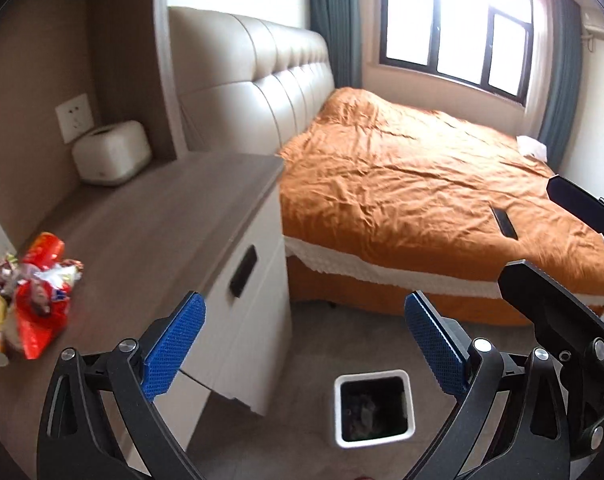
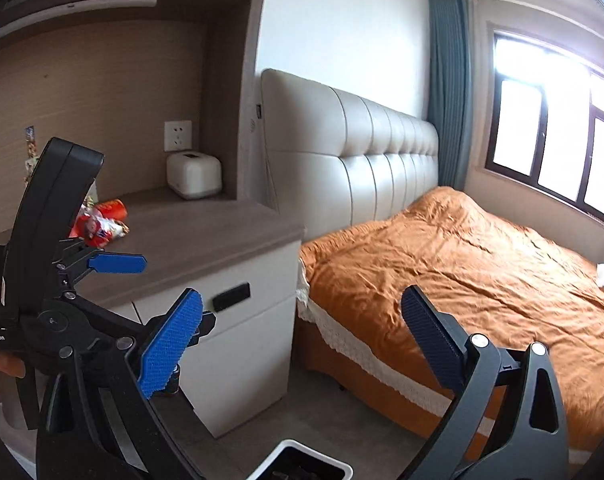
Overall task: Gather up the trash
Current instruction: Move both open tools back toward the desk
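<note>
Trash pile waits on the cabinet top, above the bin

Both grippers, left gripper and right gripper, are spread wide and empty; the wrappers lie up-left of the bin (left gripper nearer, I judge).

Wood-top cabinet: snack wrappers piled at left end, white tissue box at back. Floor: white bin beside cabinet.

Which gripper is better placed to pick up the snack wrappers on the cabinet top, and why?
Probably left. The left gripper is open and empty, nearer the snack wrappers; the right gripper, also open, is on the bed side.
</note>
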Available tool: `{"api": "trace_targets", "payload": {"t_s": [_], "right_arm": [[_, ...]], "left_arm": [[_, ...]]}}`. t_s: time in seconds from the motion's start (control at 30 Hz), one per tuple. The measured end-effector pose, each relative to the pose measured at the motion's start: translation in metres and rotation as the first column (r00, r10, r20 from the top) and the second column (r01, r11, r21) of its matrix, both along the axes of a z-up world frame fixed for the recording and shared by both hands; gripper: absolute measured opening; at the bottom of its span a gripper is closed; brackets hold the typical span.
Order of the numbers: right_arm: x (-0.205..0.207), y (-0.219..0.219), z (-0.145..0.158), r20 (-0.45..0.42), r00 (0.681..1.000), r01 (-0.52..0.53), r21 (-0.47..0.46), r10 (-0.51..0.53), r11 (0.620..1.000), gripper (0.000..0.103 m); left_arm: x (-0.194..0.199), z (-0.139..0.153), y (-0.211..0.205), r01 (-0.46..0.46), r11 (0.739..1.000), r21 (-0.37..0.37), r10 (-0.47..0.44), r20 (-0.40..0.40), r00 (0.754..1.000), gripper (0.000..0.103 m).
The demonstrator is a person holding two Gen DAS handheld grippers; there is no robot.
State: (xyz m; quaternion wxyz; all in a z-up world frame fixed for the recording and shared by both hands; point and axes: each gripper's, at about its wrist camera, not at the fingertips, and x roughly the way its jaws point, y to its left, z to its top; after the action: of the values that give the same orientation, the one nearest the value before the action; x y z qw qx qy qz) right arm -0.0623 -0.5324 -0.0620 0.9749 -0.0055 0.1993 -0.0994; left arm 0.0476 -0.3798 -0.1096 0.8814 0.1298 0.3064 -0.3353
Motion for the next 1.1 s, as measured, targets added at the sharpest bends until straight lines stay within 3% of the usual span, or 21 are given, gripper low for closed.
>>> {"api": "trace_targets", "payload": {"t_s": [0.2,0.53,0.83,1.1], "right_arm": [[0.022,0.041,0.04,0.063,0.989,-0.135,-0.005,0.135,0.991,0.099],[0.077,0.143,0.074,0.073,0.96,-0.268,-0.028,0.27,0.963,0.099],[0.14,0.213,0.067,0.032,0.947,-0.32,0.008,0.319,0.947,0.099],[0.186,0.249,0.04,-0.065,0.945,-0.321,0.004,0.321,0.947,0.099]], "left_arm": [[0.009,0.042,0.059,-0.138,0.99,-0.032,0.14,0.077,0.987,0.098],[0.047,0.067,0.172,-0.291,0.955,-0.05,0.295,0.123,0.948,0.098],[0.091,0.06,0.251,-0.41,0.912,0.01,0.404,0.149,0.903,0.098],[0.133,0.036,0.291,-0.439,0.899,0.013,0.437,0.073,0.897,0.098]]}}
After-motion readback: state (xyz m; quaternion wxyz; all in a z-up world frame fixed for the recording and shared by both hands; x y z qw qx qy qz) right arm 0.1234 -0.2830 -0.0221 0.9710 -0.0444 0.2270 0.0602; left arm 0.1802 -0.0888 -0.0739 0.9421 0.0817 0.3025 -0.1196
